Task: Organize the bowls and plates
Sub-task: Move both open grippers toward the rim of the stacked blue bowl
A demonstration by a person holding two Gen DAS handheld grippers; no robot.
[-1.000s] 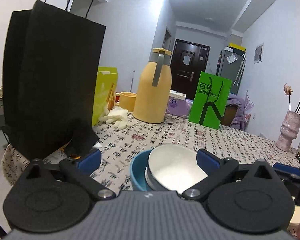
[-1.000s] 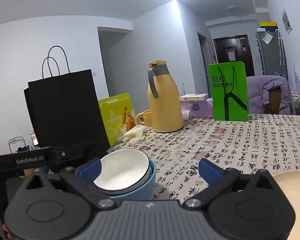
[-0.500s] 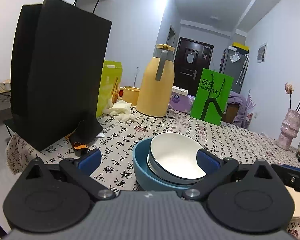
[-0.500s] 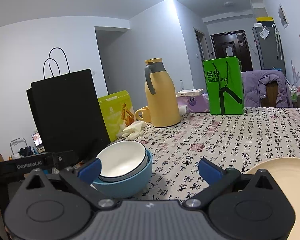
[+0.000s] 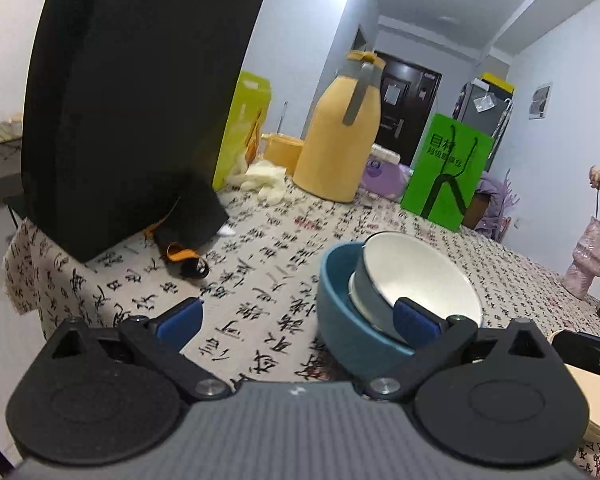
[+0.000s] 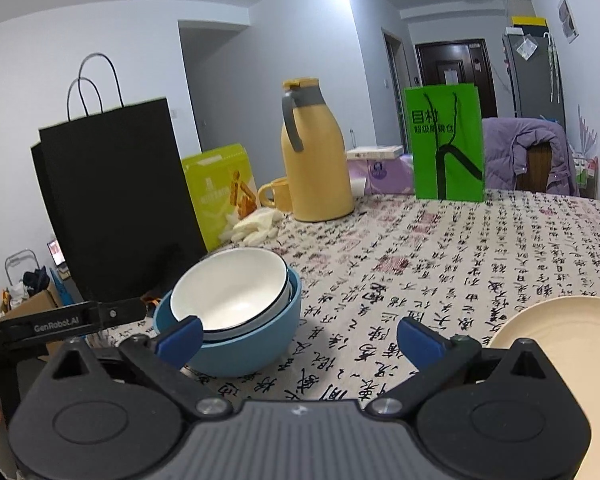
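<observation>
the jaws of both grippers are held wide apart, with nothing between them: the left gripper (image 5: 296,316) is poised over the near left part of the table (image 6: 480,248), its right pad seen in front of the nested bowls, and the right gripper (image 6: 298,334) is held over bare cloth between the bowls and the plate. the white bowl (image 6: 230,290) is seated, tilted, inside the blue bowl (image 6: 246,344), near the left edge of the table and just right of the black paper bag (image 6: 116,200); the cream plate (image 6: 564,344) is found near the right, well apart from the bowls. the white bowl is seen as glossy, with a dark rim line and a grey outside in the left wrist view. a slip is judged possible if the smooth, slanted rim is pinched off-centre, and the loose inner bowl could be rocked or knocked out should the blue bowl be nudged toward the table edge.
</observation>
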